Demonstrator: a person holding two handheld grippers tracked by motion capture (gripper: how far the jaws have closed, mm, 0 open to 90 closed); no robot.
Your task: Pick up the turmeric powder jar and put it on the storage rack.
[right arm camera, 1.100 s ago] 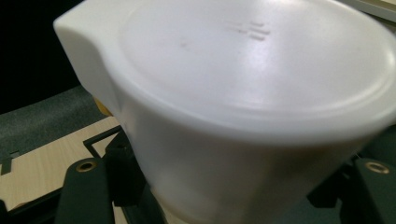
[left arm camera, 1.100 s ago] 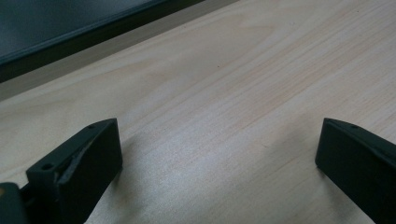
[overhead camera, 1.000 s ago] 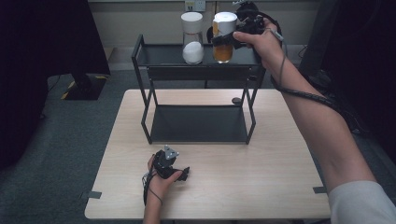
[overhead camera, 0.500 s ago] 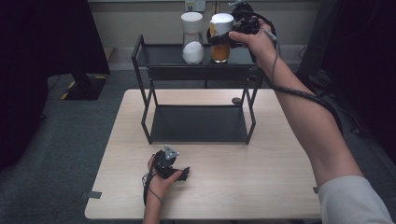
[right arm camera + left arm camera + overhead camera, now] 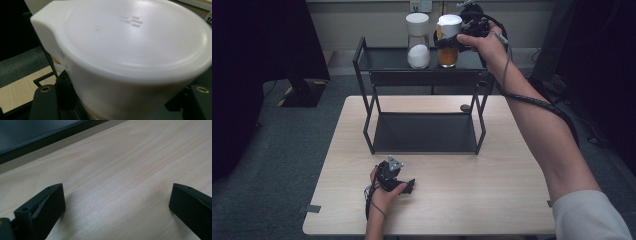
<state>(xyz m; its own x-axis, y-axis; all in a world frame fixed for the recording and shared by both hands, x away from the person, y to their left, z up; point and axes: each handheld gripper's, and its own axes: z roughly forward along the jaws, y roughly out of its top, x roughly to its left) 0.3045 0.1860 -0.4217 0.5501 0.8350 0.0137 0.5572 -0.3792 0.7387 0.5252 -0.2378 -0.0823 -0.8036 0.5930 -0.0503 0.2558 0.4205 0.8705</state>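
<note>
The right gripper [image 5: 448, 42] is held at the far right of the scene, at the top shelf of the black rack [image 5: 362, 55], and its fingers are closed on the jar of orange contents [image 5: 447, 55] just below the white lid [image 5: 450, 21]. In the right gripper view, the white lid [image 5: 135, 42] is seen close up and the two black fingers [image 5: 46, 102] are pressed against the jar body on either side beneath it. The jar is stood upright on the top shelf, just to the right of a second jar with white contents [image 5: 418, 55], which is also fitted with a white lid; whether the two jars touch cannot be told. The rack is placed at the far half of the light wooden counter [image 5: 512, 200], with its lower shelf [image 5: 424, 132] bare. A small dark round object [image 5: 465, 107] is seen on the counter beside the right legs of the rack. The left gripper [image 5: 404, 186] is rested on the near part of the counter, well apart from the rack, and in the left gripper view its fingers [image 5: 47, 205] are spread wide with bare counter [image 5: 120, 182] between them.
</note>
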